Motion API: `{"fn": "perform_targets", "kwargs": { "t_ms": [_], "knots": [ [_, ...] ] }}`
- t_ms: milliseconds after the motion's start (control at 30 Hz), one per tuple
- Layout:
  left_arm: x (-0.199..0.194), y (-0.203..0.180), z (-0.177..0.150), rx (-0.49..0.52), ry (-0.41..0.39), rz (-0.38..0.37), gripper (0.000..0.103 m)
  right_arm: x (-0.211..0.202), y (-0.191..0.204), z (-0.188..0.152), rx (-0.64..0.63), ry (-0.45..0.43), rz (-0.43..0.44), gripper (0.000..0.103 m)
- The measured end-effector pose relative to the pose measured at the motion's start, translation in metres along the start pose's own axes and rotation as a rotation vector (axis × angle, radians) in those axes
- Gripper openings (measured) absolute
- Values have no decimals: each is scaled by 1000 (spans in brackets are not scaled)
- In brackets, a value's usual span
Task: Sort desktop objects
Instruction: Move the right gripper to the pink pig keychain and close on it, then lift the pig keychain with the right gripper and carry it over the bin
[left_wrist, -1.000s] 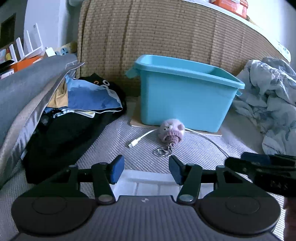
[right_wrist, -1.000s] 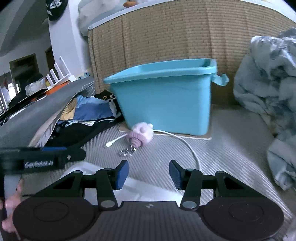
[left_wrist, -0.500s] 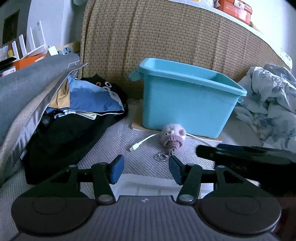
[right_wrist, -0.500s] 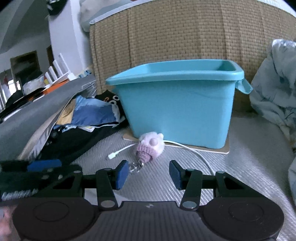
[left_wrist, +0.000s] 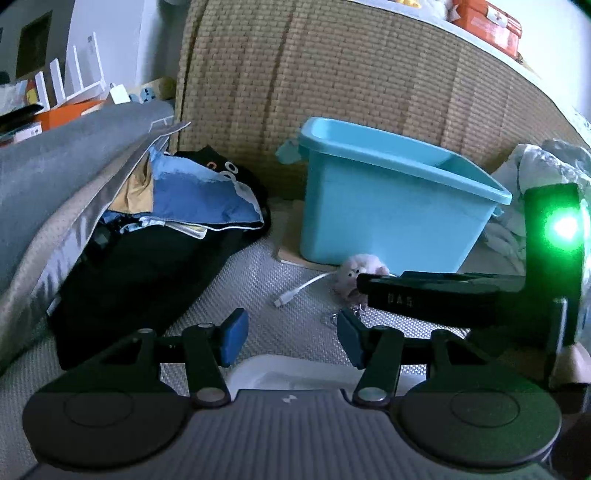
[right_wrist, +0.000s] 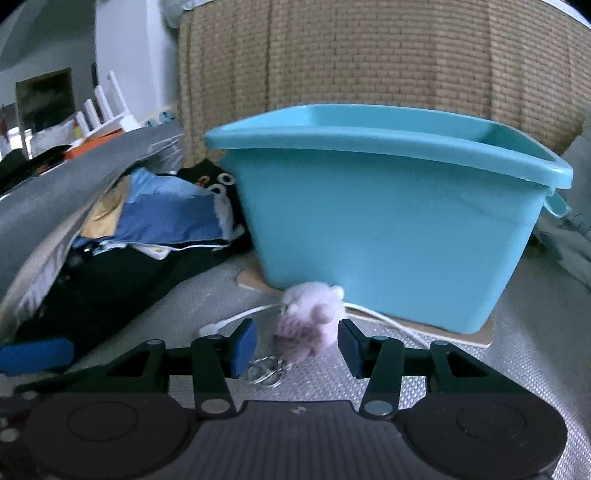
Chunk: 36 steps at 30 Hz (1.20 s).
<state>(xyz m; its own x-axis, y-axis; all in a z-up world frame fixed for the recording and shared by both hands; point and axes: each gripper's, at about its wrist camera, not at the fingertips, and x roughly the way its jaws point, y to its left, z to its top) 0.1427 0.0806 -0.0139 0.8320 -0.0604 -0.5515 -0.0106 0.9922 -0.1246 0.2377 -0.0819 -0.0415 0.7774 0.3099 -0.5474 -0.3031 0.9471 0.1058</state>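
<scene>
Woven matting before the teal bin carries a soft, light plush keychain, best pinched across its squashy body, lying between the right gripper's parted, empty jaws.

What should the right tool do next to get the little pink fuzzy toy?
Probably ease forward a bit more, then close. The right tool is open, and the pink fuzzy keychain toy sits just past its tips, lined up with the gap, in front of the blue bin. Nothing is gripped yet, so the pads need to come alongside it first.
</scene>
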Motion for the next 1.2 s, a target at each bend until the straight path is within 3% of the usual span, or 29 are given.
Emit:
{"fn": "perform_targets", "kwargs": {
  "t_ms": [133, 833, 1033, 1200],
  "knots": [
    [2, 0, -1, -6, 6, -8, 57, 15, -8, 1, 58, 33, -1, 53],
    [9, -2, -4, -5, 37, -21, 62, 53, 0, 14, -14, 86, -3, 54],
    [11, -3, -5, 7, 49, -16, 62, 45, 3, 16, -74, 83, 2, 43],
    [13, -3, -6, 9, 58, -16, 62, 29, 5, 15, -91, 68, 30, 40]
  ]
}}
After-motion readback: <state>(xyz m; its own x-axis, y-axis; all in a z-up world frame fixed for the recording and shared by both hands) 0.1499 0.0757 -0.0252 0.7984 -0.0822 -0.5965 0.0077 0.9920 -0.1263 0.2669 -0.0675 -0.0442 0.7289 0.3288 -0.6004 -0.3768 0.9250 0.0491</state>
